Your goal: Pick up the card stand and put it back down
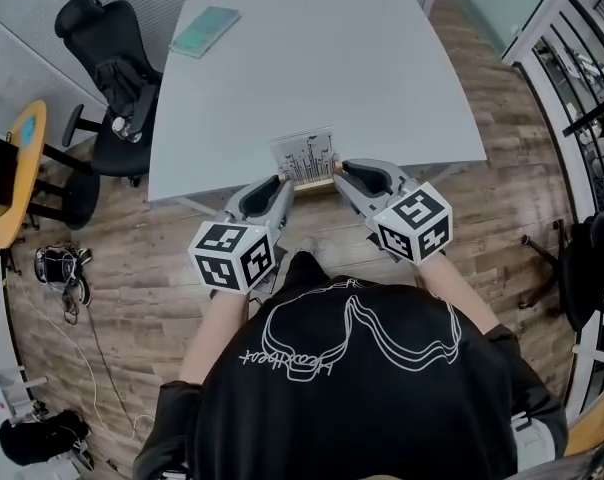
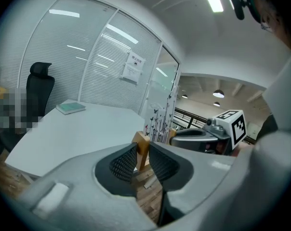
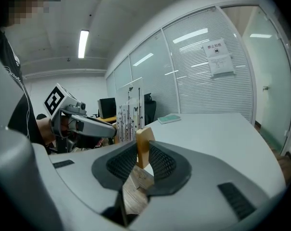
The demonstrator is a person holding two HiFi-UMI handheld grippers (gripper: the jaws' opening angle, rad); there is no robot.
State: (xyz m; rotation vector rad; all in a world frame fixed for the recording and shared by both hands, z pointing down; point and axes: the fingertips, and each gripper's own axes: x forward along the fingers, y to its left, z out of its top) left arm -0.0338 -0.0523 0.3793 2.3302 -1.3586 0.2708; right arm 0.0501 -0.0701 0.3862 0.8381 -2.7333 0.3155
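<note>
The card stand is a printed clear card upright in a wooden base, at the near edge of the white table. My left gripper is shut on the base's left end, and my right gripper is shut on its right end. In the left gripper view the wooden end sits between the ribbed pads, with the card behind it. The right gripper view shows the other wooden end pinched likewise, the card to its left. I cannot tell whether the base rests on the table or hangs just above it.
A teal book lies at the table's far left corner. A black office chair stands left of the table, beside a round wooden table. Cables lie on the wood floor. A dark railing runs along the right.
</note>
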